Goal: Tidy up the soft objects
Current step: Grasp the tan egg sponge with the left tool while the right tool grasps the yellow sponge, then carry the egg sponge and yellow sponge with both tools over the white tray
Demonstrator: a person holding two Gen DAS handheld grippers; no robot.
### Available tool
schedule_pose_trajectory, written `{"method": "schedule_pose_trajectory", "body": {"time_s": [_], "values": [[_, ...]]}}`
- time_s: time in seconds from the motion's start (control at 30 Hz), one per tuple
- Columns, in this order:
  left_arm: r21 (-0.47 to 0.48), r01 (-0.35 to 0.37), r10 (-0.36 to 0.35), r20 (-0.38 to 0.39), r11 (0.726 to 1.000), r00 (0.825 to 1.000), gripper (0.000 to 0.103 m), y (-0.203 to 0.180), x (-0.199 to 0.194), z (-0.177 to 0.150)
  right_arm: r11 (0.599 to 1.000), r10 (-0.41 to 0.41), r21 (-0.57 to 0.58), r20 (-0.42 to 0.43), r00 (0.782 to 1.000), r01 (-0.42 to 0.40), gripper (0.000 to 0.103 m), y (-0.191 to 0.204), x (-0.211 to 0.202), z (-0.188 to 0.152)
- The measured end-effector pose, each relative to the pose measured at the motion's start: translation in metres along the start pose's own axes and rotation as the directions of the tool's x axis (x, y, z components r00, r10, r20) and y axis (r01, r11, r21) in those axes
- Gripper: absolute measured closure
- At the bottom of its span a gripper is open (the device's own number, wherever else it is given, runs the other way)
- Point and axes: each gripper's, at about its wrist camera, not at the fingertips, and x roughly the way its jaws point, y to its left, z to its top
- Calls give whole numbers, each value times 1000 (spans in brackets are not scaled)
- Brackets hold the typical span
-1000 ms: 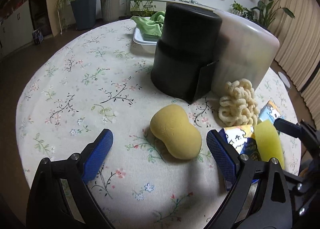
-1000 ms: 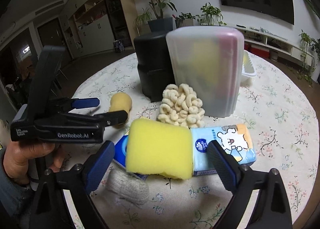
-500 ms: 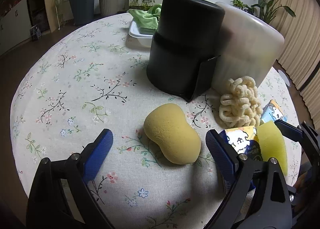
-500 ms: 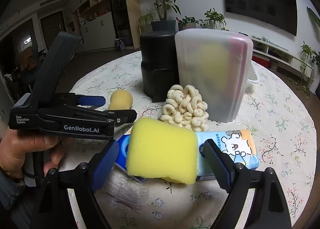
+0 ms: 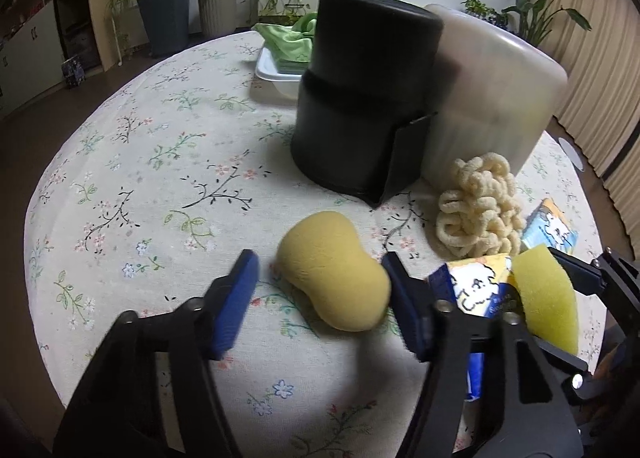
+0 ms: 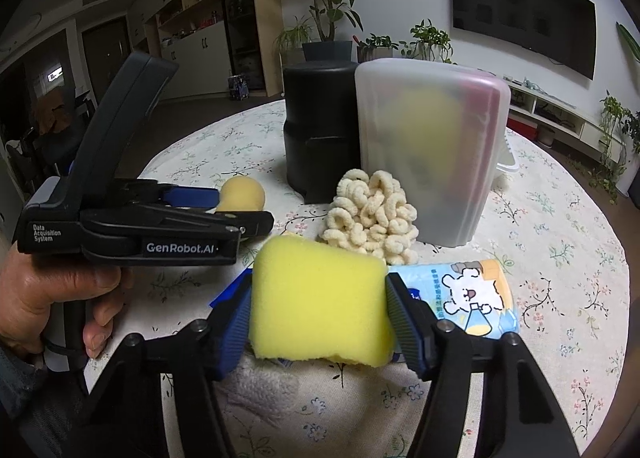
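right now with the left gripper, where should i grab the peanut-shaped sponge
Grip the peanut-shaped sponge across its narrow waist, coming from the near end along its length as the left gripper does now. It lies flat on the tablecloth, long axis running away from the camera, so both flanks are free. The jaws are closing on either side of it; the right pad looks about touching, the left still apart.
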Motion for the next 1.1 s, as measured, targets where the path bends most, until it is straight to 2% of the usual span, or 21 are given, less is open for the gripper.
{"method": "schedule_pose_trajectory", "body": {"time_s": [0.07, 0.27, 0.67, 1.1], "values": [[3, 15, -15, 3, 1000, 1000, 57, -2, -2, -2, 1000, -1, -6, 3, 1000, 1, 41, 1, -1, -1], [-28, 43, -42, 15, 999, 999, 64, 1, -8, -6, 1000, -4, -8, 15, 1000, 4, 46, 3, -3, -1], [-33, 58, -56, 64, 998, 996, 65, 2, -23, -12, 999, -4, 39, 49, 999, 2, 48, -10, -16, -3], [11, 61, -62, 111, 998, 992, 66, -2, -48, -20, 996, -24, 89, 90, 996, 16, 48, -20, -56, -6]]}}
